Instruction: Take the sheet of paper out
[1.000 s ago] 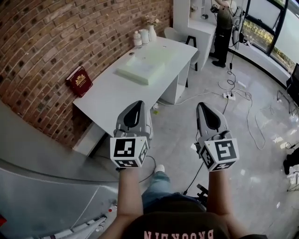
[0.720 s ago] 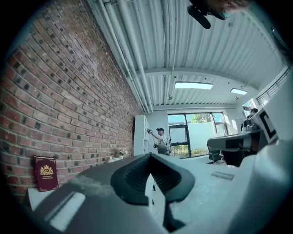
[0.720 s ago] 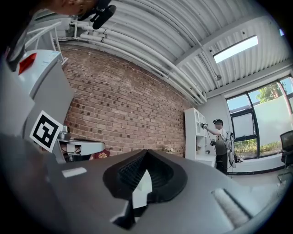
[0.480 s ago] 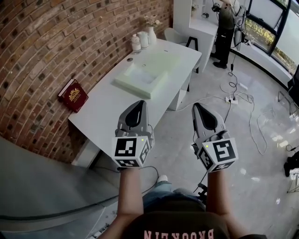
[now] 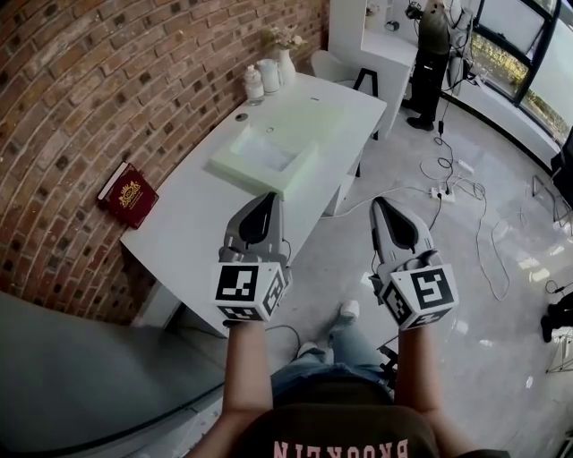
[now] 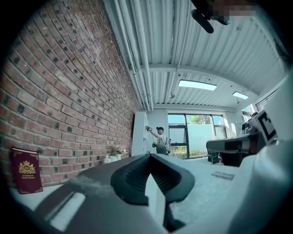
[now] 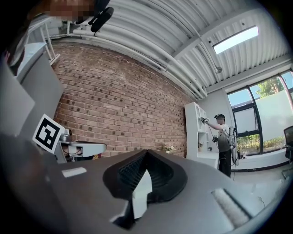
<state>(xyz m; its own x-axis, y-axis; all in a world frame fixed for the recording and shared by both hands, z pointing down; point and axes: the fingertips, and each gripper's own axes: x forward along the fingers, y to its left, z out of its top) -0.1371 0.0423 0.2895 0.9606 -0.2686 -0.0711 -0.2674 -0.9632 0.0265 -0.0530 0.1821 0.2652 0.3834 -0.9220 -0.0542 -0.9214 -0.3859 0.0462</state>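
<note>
The white table (image 5: 201,210) is our landmark: a smooth, matt slab with square corners, set lengthwise against the rough red brick wall (image 5: 98,80). Near its middle lies a flat, pale green rectangular case (image 5: 279,145) with a shallow stepped top; we cannot make out the sheet of paper on or in it from here. At the table's wall side a dark red book (image 5: 128,194) with a gold crest leans on the bricks, and at its far end stand two white bottles (image 5: 261,79) and a slim vase (image 5: 285,61) of dried flowers.

Our left gripper (image 5: 266,198), grey moulded plastic with black ribbed pads, shows across the table's open long edge in the head view; our right gripper (image 5: 383,203) hangs beside the table, over the glossy pale floor (image 5: 376,268). Both point level, and each has its jaws closed tip to tip with nothing between them.

Compared with a second ago, the table has drawn closer: the book has slid leftward in the head view, the case now shows just past the left gripper's tip, and a white shoe (image 5: 347,310) has stepped forward.

Beyond the table's far end a person (image 5: 434,45) stands at a white shelf unit (image 5: 354,27); cables (image 5: 488,237) and a power strip (image 5: 441,190) trail over the floor beside the table
</note>
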